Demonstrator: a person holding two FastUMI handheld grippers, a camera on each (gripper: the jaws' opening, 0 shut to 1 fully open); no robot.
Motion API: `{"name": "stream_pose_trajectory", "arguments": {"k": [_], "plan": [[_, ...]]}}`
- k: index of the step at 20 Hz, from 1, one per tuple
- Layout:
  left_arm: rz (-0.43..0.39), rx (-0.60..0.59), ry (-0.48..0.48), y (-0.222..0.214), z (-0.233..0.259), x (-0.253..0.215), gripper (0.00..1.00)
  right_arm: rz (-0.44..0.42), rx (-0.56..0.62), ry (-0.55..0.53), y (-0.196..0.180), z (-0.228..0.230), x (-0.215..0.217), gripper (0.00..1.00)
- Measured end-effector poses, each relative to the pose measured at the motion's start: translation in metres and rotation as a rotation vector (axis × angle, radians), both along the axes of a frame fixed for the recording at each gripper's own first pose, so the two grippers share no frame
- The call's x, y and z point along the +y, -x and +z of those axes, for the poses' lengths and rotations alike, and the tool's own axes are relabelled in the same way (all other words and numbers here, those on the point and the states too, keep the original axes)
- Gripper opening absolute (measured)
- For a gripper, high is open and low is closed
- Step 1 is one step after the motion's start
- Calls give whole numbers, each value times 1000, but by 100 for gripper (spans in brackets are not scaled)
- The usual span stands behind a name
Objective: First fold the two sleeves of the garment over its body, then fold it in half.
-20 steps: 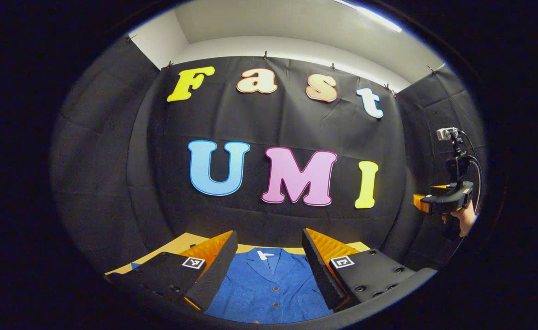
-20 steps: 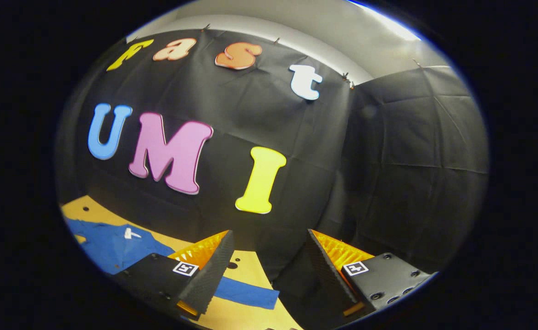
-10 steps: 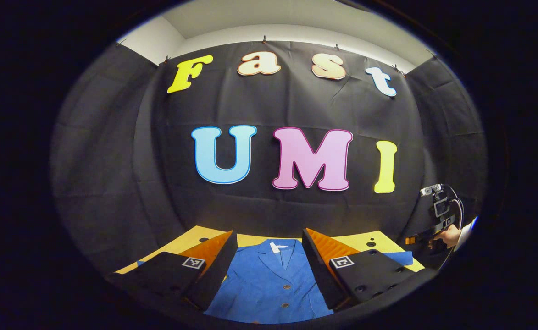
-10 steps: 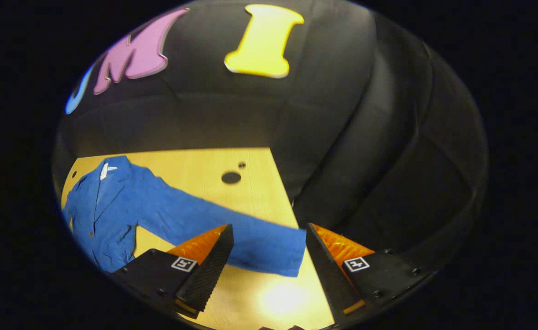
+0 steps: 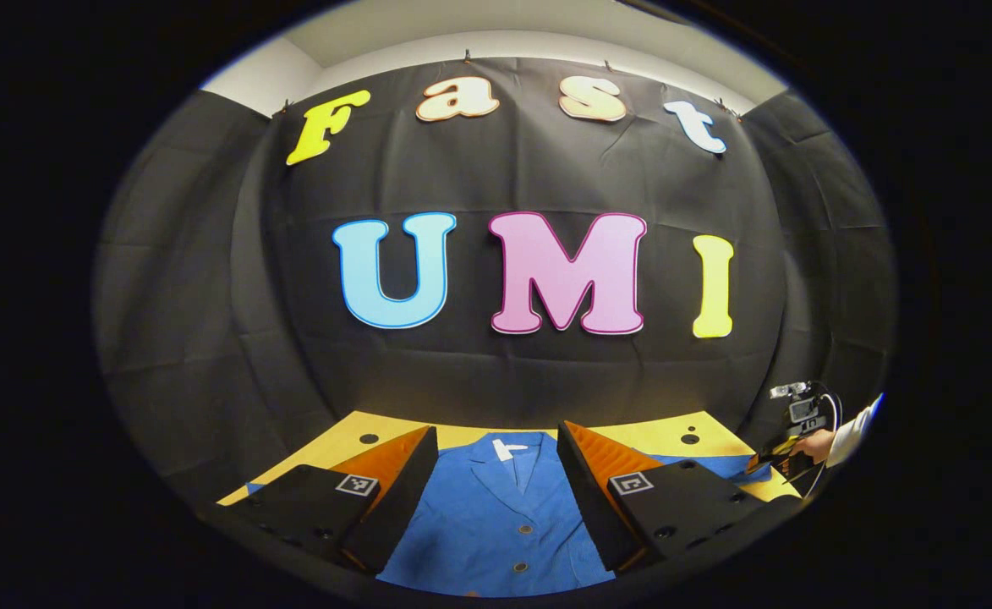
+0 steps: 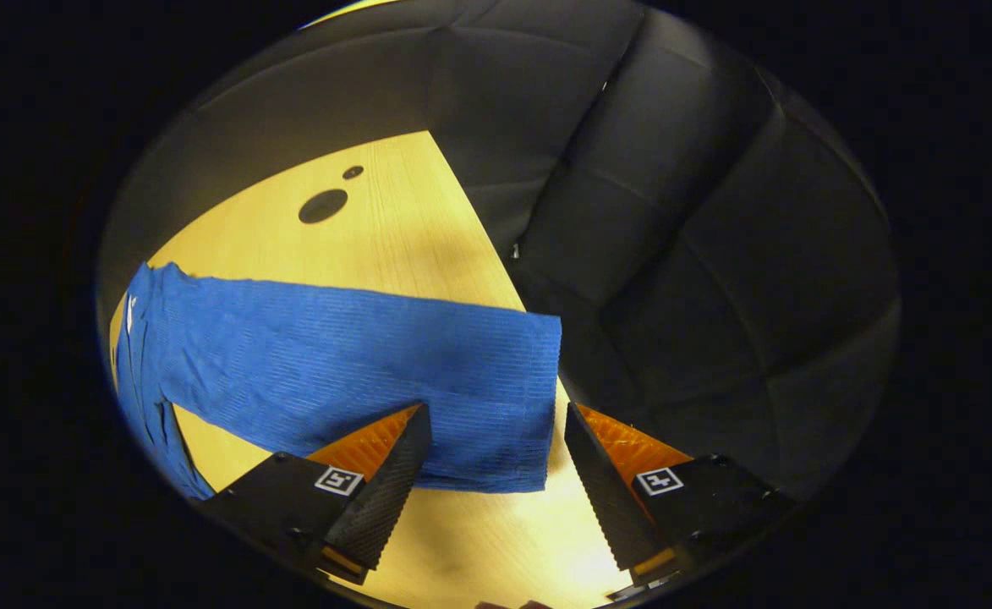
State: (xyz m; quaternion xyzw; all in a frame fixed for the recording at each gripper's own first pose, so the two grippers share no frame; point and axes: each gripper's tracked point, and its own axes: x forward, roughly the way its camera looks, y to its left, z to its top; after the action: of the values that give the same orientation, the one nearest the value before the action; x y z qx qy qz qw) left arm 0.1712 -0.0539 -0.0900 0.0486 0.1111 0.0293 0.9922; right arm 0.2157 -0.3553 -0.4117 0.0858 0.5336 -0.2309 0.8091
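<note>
The first step, folding a sleeve over the body, looks only just begun. The right gripper [image 6: 496, 448] is spread wide and holds nothing; the sleeve [image 6: 360, 364] lies flat ahead of it, stretching off to its left, and the cuff [image 6: 517, 397] shows between the two fingers, though whether a finger touches the cloth I cannot tell. I judge the next move is to settle one finger under the cuff edge, pinch, and carry it leftward onto the body.

The left gripper [image 5: 496, 474] is also wide and empty, hovering over the garment [image 5: 496, 524], whose collar lies just ahead between its fingers.

The table [image 6: 411, 237] is pale wood with dark round holes far ahead of the right gripper; black cloth walls close the booth
</note>
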Motion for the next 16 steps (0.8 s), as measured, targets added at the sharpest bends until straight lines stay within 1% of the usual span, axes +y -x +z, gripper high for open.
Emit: {"name": "stream_pose_trajectory", "arguments": {"k": [1, 2, 3, 4, 5, 6, 7, 8, 9, 10, 11, 12, 14, 16], "plan": [[-6, 3, 3, -2, -1, -3, 82, -40, -6, -28, -1, 6, 4, 97], [-11, 3, 5, -4, -2, -6, 81, -82, -8, -71, 0, 6, 7, 91], [-15, 3, 8, -5, -3, -9, 81, -100, -29, -67, -3, 6, 7, 86], [-20, 8, 11, -3, -4, -10, 81, -89, -18, -68, 0, -3, 5, 82], [-23, 13, 14, -3, -6, -12, 81, -74, -23, -61, 0, -2, 4, 88], [-26, 19, 17, -1, -9, -13, 82, -60, -23, -66, -1, -1, 8, 88], [-30, 23, 16, -1, -9, -14, 82, -44, -37, -67, -6, -2, 10, 77], [-32, 27, 11, 1, -10, -13, 82, -38, -54, -79, -10, -2, 17, 56], [-34, 31, 1, 1, -9, -12, 81, -49, -51, -69, -11, -2, 20, 35], [-35, 33, -10, 4, -9, -12, 82, -37, -57, -65, -13, 0, 22, 14], [-35, 33, -20, 6, -8, -12, 82, -30, -51, -55, -11, -2, 21, 13], [-35, 34, -30, 9, -8, -11, 82, -13, -52, -46, -11, -2, 21, 2], [-33, 27, -42, 15, -7, -10, 82, 24, -57, -35, -10, 0, 23, 2], [-37, 26, -30, 22, -8, -10, 82, 37, -84, -29, -10, 7, 26, 0]]}}
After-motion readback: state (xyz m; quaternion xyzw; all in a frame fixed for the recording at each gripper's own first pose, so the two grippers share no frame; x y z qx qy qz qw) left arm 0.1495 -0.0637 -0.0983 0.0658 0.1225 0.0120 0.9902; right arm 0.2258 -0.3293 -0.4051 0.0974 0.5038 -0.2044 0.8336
